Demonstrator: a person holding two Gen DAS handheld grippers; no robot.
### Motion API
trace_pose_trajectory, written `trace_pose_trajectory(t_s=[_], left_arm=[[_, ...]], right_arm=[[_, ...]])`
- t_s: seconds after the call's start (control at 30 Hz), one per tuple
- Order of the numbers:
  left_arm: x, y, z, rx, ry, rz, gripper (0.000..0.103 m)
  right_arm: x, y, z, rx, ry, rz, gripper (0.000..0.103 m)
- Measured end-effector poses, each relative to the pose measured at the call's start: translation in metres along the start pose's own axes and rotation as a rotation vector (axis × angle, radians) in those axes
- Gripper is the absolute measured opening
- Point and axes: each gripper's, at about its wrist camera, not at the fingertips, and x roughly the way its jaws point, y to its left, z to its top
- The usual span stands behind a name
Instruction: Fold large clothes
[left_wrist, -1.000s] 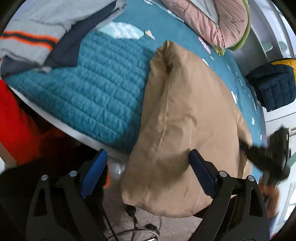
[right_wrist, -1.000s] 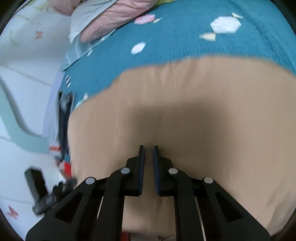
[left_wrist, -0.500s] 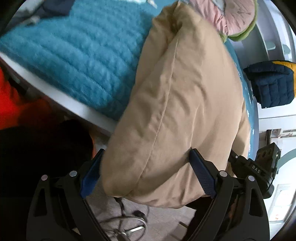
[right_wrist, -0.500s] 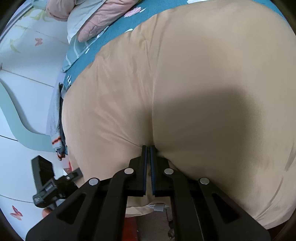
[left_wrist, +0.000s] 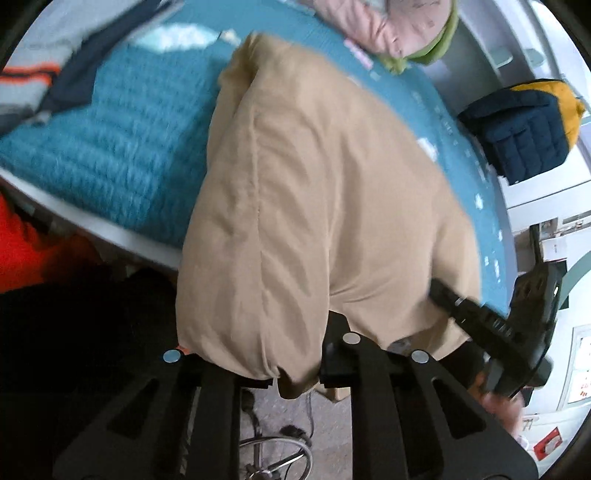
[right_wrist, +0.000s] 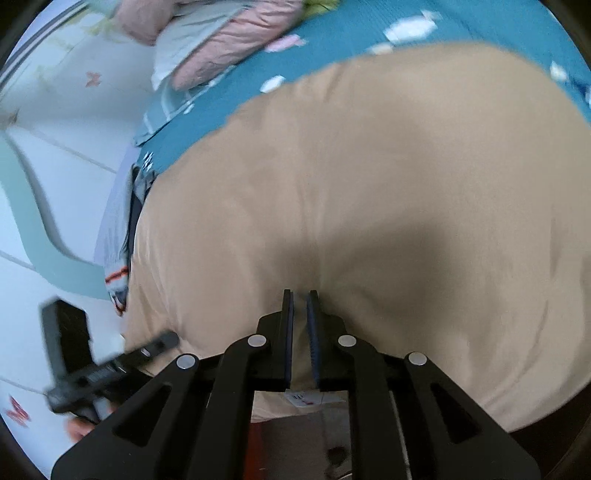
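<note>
A large tan garment (left_wrist: 314, 203) lies bunched on the teal quilted bed (left_wrist: 122, 158), its near edge hanging past the bed's side. My left gripper (left_wrist: 297, 369) has its jaws closing, and a thick fold of that near edge is pinched between them. In the right wrist view the tan garment (right_wrist: 369, 203) fills most of the frame. My right gripper (right_wrist: 299, 317) grips its hem, jaws opening slightly with cloth and a white label still between the pads. Each gripper shows in the other's view: the right gripper (left_wrist: 498, 332) and the left gripper (right_wrist: 92, 369).
A grey garment with orange stripes (left_wrist: 29, 74) lies at the bed's left. Pink bedding (left_wrist: 388, 18) sits at the far end. A navy and yellow jacket (left_wrist: 524, 129) rests beyond the bed on the right. Below are floor and a chair base (left_wrist: 273, 458).
My left gripper went from wide open around the garment's edge to closed on it and pulled back a little. The right gripper kept its hold and shifted sideways.
</note>
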Motion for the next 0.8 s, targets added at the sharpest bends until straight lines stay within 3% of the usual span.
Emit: trace_pose_trajectory(t_s=[0.13,0.27,0.6,0.7,0.8], left_arm=[[-0.014,-0.025,0.01,0.041,-0.024,-0.016,0.014],[-0.021,-0.057,0.018,0.08,-0.019,-0.015,0.014],[-0.038,-0.088,0.037,0.107,-0.002,-0.011,0.014],[-0.038,-0.096,0.04,0.12,0.002,-0.012,0.014],[-0.038,-0.097,0.041,0.101,0.017,-0.052,0.014]], right_arm=[[-0.012,0.031,-0.012,-0.114,-0.045,0.014,0.011],[-0.024,0.069,-0.024,-0.261,-0.101,0.036,0.032],[-0.041,0.109,-0.048,-0.456,-0.206,0.023,0.065],[-0.031,0.114,-0.048,-0.489,-0.198,0.013,0.07],[-0.023,0.121,-0.047,-0.52,-0.247,-0.033,0.07]])
